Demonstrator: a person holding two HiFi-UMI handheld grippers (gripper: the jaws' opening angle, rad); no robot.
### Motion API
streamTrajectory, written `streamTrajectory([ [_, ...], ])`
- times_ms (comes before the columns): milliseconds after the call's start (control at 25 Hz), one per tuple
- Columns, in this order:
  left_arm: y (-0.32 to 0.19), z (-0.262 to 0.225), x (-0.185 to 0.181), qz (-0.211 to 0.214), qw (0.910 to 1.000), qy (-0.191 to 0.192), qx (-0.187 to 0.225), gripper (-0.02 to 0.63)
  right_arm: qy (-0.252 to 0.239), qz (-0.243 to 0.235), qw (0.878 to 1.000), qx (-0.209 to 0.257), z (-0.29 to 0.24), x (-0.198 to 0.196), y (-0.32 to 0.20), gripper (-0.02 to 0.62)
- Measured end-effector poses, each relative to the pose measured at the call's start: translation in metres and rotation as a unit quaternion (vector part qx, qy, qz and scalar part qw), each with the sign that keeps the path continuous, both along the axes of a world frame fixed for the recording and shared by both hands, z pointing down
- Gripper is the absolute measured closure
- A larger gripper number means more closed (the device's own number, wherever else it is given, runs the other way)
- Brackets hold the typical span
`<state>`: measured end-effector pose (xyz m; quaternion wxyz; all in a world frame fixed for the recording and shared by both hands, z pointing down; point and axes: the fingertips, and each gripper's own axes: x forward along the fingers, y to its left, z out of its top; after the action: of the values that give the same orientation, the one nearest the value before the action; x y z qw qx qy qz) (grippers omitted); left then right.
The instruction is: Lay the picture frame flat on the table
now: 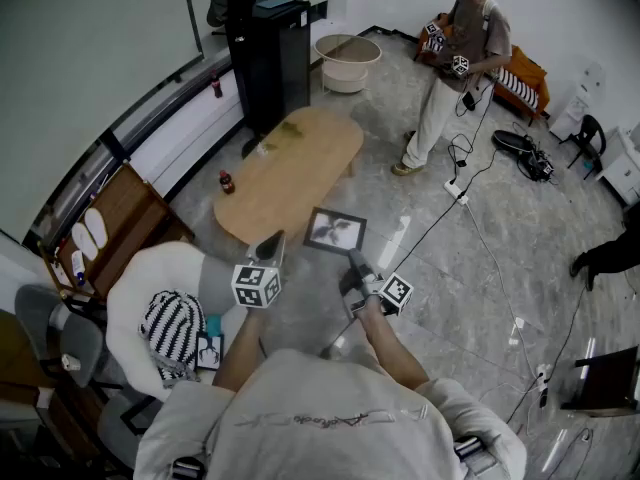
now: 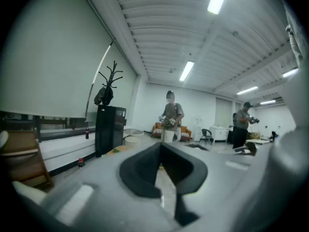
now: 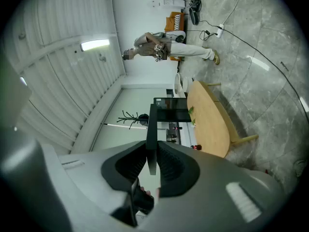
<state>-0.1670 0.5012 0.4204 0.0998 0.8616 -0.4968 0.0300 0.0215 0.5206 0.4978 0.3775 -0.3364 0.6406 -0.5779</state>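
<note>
Two grippers are up in front of the person, near the wooden table (image 1: 290, 168). The right gripper (image 1: 353, 266) has its jaws clamped on the frame (image 1: 335, 230), gripping it at the lower corner nearest the person. In the right gripper view the frame (image 3: 152, 124) runs edge-on straight out between the two dark pads, which press on it from both sides, and it rises well past their tips with the table (image 3: 210, 124) beyond it.

From the head view, the frame is in the air, tilted, with its picture side facing up. It sits just beside the near end of the table, over the grey floor, not lying on the tabletop.

The left gripper (image 1: 272, 243) hovers close to the frame's left side, apart from it. In its own view the left gripper (image 2: 160, 149) has its pad tips together with nothing between them.

A small bottle (image 1: 227, 181) stands on the table's left edge.
</note>
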Motion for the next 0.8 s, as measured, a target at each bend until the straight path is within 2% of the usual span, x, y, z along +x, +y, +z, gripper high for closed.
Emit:
streamTrajectory([
  [280, 0.007, 0.001, 0.01, 0.002, 1.0, -0.002, 0.0, 0.606, 0.0, 0.002, 1.0, -0.004, 0.002, 0.008, 0.006, 0.522],
  [800, 0.005, 0.007, 0.052, 0.001, 1.0, -0.008, -0.005, 0.606, -0.002, -0.006, 1.0, -0.003, 0.003, 0.046, 0.004, 0.522],
])
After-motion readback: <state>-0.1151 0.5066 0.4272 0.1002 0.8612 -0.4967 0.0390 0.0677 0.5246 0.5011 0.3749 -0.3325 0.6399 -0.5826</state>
